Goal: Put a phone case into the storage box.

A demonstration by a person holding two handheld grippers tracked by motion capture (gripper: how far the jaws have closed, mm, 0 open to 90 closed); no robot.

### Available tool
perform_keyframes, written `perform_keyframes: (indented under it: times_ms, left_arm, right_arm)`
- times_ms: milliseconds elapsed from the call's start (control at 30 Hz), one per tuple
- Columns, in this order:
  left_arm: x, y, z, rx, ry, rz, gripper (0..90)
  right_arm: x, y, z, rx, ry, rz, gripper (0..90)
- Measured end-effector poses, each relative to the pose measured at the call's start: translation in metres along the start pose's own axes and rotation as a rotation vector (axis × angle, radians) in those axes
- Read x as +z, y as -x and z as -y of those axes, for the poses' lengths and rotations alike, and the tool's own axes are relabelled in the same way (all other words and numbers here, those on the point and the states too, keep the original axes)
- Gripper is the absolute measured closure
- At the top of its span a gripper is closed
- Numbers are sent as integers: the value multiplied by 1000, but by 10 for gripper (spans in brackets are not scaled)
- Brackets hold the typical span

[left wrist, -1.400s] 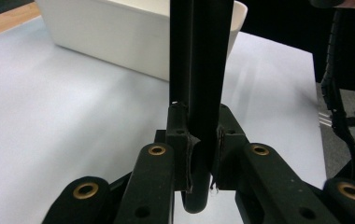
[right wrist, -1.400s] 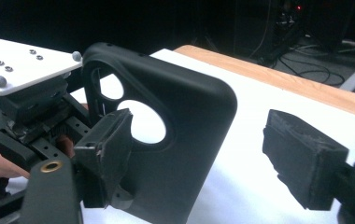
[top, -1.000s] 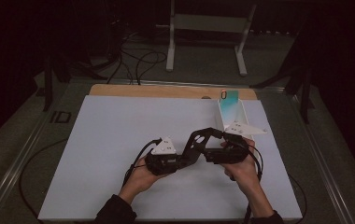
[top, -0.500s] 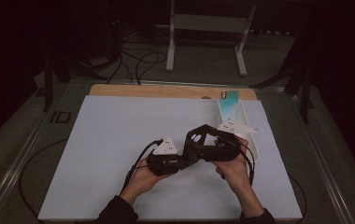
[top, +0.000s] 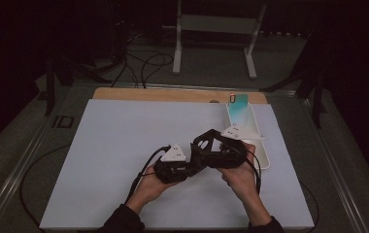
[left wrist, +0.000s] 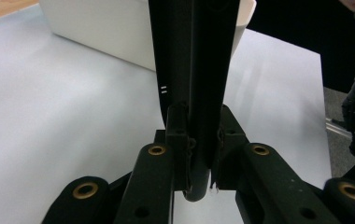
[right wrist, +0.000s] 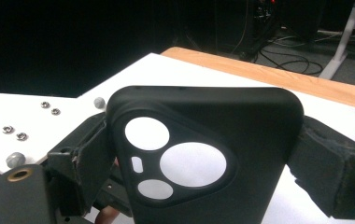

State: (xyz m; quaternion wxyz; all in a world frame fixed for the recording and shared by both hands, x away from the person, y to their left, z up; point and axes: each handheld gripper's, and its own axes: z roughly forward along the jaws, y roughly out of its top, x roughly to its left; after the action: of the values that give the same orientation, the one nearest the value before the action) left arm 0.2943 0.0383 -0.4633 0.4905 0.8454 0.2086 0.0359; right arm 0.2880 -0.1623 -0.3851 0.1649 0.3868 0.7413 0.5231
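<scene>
Left hand (top: pixel 148 187): comes in from six o'clock in the high view, wrapped around the left gripper's body
Left gripper (top: pixel 192 162): lies low over the white mat (top: pixel 114 145), aimed toward about two o'clock; in the left gripper view its jaws are clamped on the thin edge of the black phone case (left wrist: pixel 194 70), pads pressing both sides
Black phone case: held above the mat between the two tools, near the middle of the table and slightly toward four o'clock; in the right gripper view its back faces the camera, with a rounded three-sided camera cutout (right wrist: pixel 175 163) holding two round holes, an oval and a small slot
Right gripper (top: pixel 211 145): meets the case from the three o'clock side; in the right gripper view its jaws sit against both long edges of the case and seem to grip it, though the dim high view leaves the contact hard to judge
Right hand (top: pixel 241 174): holds that tool from five o'clock
White tray (top: pixel 260 155): long and narrow, just past the right gripper at two o'clock
Teal object (top: pixel 238 101): at the tray's far end, twelve o'clock from it; too small to identify
</scene>
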Motion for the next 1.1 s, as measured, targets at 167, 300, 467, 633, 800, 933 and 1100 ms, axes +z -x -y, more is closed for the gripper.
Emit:
perform_keyframes:
  times_ms: [167, 300, 467, 633, 800, 933, 1100]
  left_arm:
    - [-1, 0, 0, 0, 5, -2, 802]
    - [-2, -1, 0, 5, 1, -13, 797]
    - [-5, -2, 0, 3, 9, -22, 736]
    - [-9, -3, 1, -1, 6, -37, 589]
    - [-13, -4, 4, -14, 12, -62, 485]
    - [-17, -5, 6, -30, 20, -102, 376]
    - [-24, -6, 6, -38, 41, -150, 278]
  right_arm:
    - [-1, -2, 0, -16, 4, 8, 139]
    - [-1, -2, -1, -17, 5, 7, 142]
    - [-1, -1, -1, -25, 6, 12, 142]
    - [-1, 1, -1, -25, 3, 22, 142]
    - [-1, 3, 0, -25, 2, 30, 142]
    - [-1, 5, 0, -24, 0, 40, 141]
    - [-1, 7, 0, -22, -3, 44, 141]
